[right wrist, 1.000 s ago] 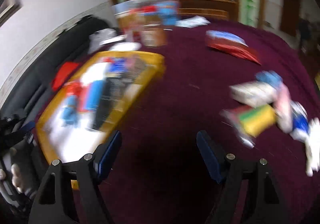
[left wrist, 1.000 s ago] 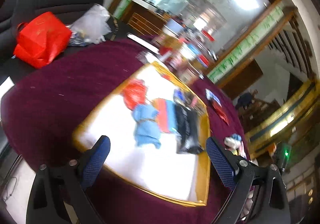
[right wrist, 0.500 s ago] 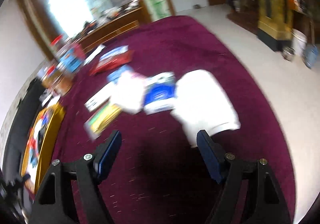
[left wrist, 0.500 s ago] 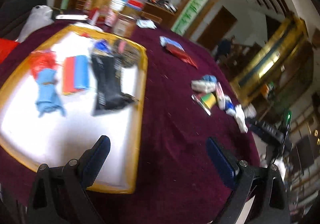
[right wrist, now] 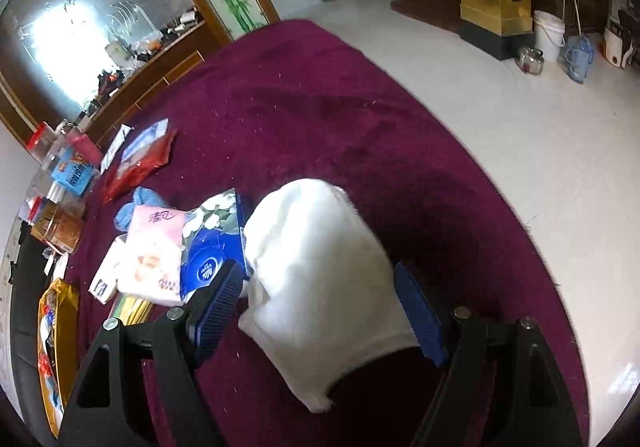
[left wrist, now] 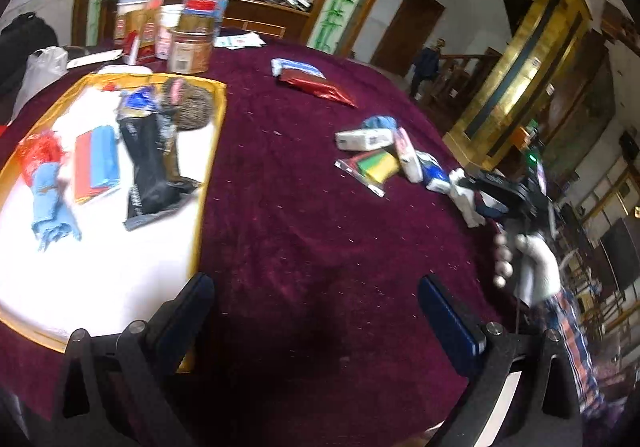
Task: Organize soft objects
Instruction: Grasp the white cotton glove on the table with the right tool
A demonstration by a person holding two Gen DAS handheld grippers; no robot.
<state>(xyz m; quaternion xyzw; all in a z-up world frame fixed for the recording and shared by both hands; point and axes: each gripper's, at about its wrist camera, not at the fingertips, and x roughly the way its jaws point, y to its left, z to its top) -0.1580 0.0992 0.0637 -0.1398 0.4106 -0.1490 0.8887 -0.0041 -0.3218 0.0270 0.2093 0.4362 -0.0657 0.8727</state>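
Note:
A folded white cloth lies on the maroon tablecloth near the table's right edge. My right gripper is open and straddles it, one blue pad on each side, not squeezing. Left of the cloth is a pile: a blue floral pack, a pink tissue pack and a blue cloth. My left gripper hangs open and empty over bare tablecloth beside the gold-rimmed tray. The tray holds a blue cloth, a red-and-blue sponge and a black pouch.
Jars and boxes crowd the table's far side behind the tray. A red packet lies mid-table. A gloved hand holds the right gripper at the table's right edge, with white floor beyond. A person stands by a far doorway.
The right gripper swung away from the tray, passed the pile and now straddles the white cloth. The left view rolled and shifted from over the tray to the tablecloth beside it.

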